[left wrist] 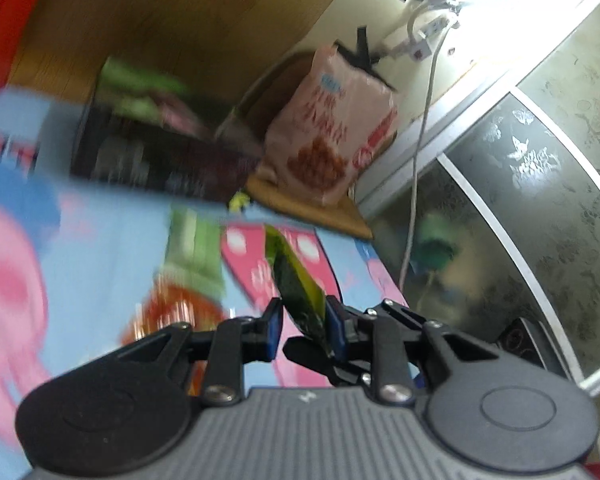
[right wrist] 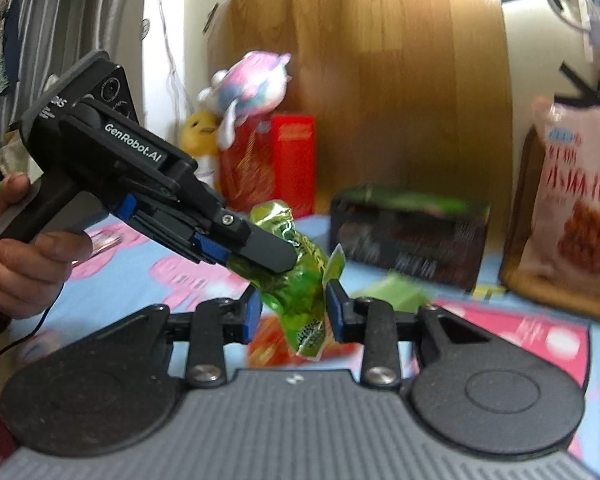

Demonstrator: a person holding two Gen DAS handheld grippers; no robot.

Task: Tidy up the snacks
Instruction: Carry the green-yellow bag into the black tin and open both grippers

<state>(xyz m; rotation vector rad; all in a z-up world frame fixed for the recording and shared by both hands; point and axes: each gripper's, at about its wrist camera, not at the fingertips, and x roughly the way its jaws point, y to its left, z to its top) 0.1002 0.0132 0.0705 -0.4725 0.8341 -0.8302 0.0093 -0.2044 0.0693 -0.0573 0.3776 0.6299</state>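
A crinkled green foil snack packet hangs in the air above the bed, held from two sides. My left gripper, held by a person's hand, comes in from the left and is shut on the packet's upper part. In the left wrist view the packet stands edge-on between that gripper's blue pads. My right gripper has its pads pressed on the packet's lower half. A dark open box with snacks in it stands behind.
A pink snack bag stands in a wooden tray at the right. A red box and plush toys sit at the back. A green packet and an orange one lie on the cartoon bedsheet. A cable hangs beside a glass door.
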